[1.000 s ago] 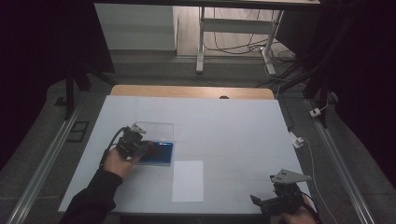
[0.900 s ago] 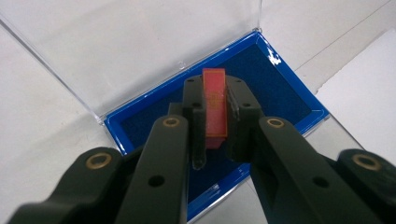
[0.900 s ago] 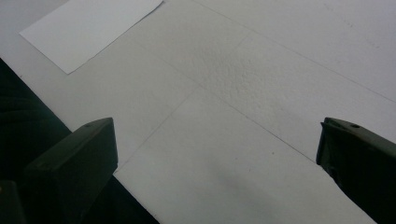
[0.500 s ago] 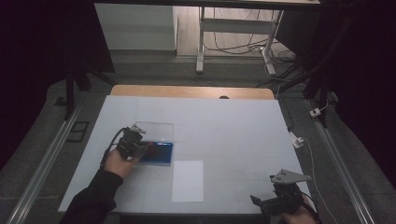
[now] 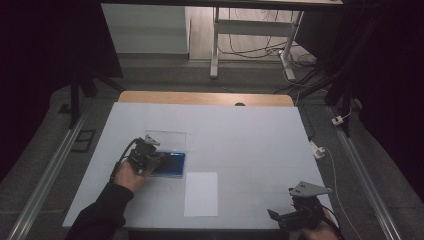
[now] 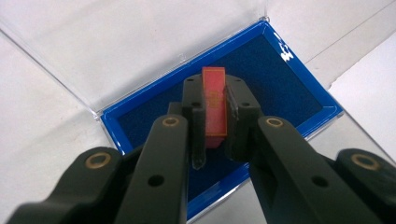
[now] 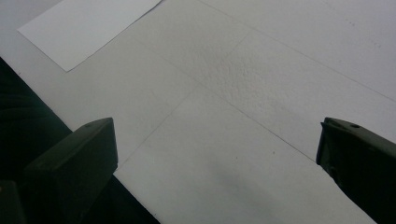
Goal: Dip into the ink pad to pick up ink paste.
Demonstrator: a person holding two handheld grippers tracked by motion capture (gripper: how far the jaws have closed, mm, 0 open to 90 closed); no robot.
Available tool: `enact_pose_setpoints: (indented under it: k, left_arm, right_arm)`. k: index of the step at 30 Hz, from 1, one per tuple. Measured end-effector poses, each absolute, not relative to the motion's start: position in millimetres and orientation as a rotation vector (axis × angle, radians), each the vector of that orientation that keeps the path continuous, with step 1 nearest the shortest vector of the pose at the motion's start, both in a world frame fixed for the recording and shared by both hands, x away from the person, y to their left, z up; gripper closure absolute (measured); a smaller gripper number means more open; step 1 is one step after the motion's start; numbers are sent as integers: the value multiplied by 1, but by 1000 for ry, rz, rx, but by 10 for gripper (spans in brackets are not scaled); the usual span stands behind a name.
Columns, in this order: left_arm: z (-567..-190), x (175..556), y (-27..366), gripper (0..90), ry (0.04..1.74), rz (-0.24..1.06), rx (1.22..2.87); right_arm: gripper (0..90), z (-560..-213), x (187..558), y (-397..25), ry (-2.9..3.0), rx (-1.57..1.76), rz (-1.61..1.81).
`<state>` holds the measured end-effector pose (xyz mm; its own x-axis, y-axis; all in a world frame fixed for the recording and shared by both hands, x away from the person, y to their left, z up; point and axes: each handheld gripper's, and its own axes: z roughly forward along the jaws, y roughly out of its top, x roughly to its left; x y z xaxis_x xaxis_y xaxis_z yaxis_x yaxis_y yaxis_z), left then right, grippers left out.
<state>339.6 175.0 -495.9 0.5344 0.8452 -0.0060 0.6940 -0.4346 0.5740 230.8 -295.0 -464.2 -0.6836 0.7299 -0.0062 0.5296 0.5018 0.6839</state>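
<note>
- The red card (image 6: 214, 105) stands upright, pinched in your left hand-held gripper (image 6: 215, 122), over the blue case (image 6: 299, 100)
- Your left hand has barely moved in the past second, so the card looks poised for placing
- Your right hand-held gripper (image 5: 295, 212) idles wide open at the surface (image 5: 250, 135) edge

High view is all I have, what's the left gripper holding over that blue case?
Observer: The left gripper is shut on a small red block, standing upright between the jaws.
Operator: Is the case open?
Observer: Yes, the clear lid lies folded back flat, baring the blue case's dark blue lining.
Operator: And the right gripper?
Observer: The right gripper is open, with bare table between the jaws and white paper beyond.
</note>
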Motion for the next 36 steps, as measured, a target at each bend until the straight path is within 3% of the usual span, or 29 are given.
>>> enact_pose_setpoints:
  k: [16,27,36]
  left_arm:
    - [-497,341,179,804,1259,353,2226]
    - [-500,346,194,805,1284,232,2151]
    - [-498,342,184,805,1265,319,2197]
  right_arm:
    - [0,-464,231,-295,2456,1060,969]
    - [0,-465,231,-295,2458,1058,968]
    - [0,-465,231,-294,2460,1057,966]
